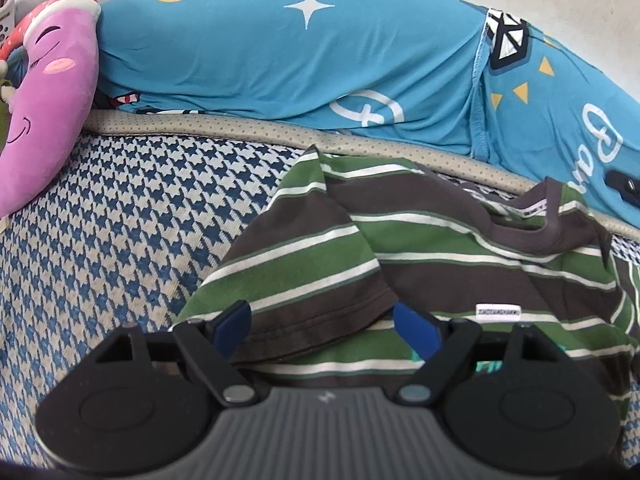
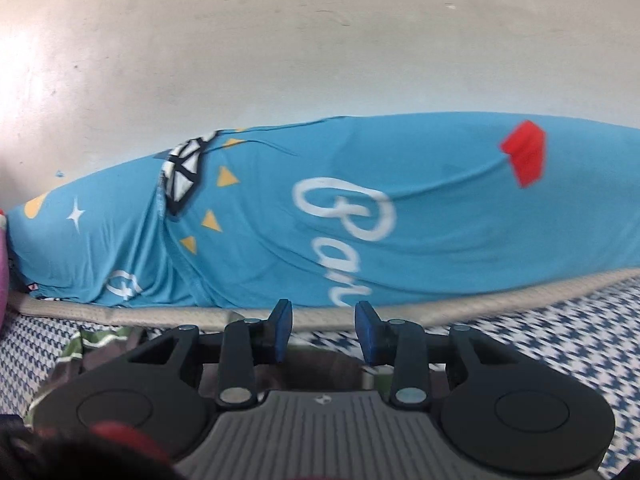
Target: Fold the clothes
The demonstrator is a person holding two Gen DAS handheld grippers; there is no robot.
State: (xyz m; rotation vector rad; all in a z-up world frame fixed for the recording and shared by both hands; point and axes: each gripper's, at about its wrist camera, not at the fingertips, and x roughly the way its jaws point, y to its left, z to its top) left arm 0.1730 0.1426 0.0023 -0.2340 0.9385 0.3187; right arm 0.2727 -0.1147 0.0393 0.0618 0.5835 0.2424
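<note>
Left wrist view first: the left gripper point(image 1: 322, 320) sits low over a striped shirt point(image 1: 420, 260), green, brown and white, lying rumpled on a blue-and-white houndstooth bedspread point(image 1: 120, 220); its blue fingertips point(image 1: 416, 330) are spread wide with the hem of a folded-over sleeve point(image 1: 312, 276) lying between them, though they aren't pinching it; the collar point(image 1: 536, 232) sits toward the far right with a small white tag point(image 1: 498, 311) lower down on the body; behind the shirt runs a beige dotted edge strip point(image 1: 240, 130), then a long blue pillow point(image 1: 300, 60) with a white star and cursive lettering; a pink plush toy point(image 1: 44, 100) with a smiling face leans at the far left

Right wrist view is a bit motion-blurred; the right gripper point(image 2: 322, 330) is raised and looks toward the same pillow point(image 2: 440, 208) and a pale wall point(image 2: 320, 40); its jaws stand partly apart with nothing between them; a bit of the shirt point(image 2: 100, 340) peeks out lower left under the gripper body, and the bedspread point(image 2: 560, 340) shows on the right; something dark and red at the bottom left corner is too blurry to make out
</note>
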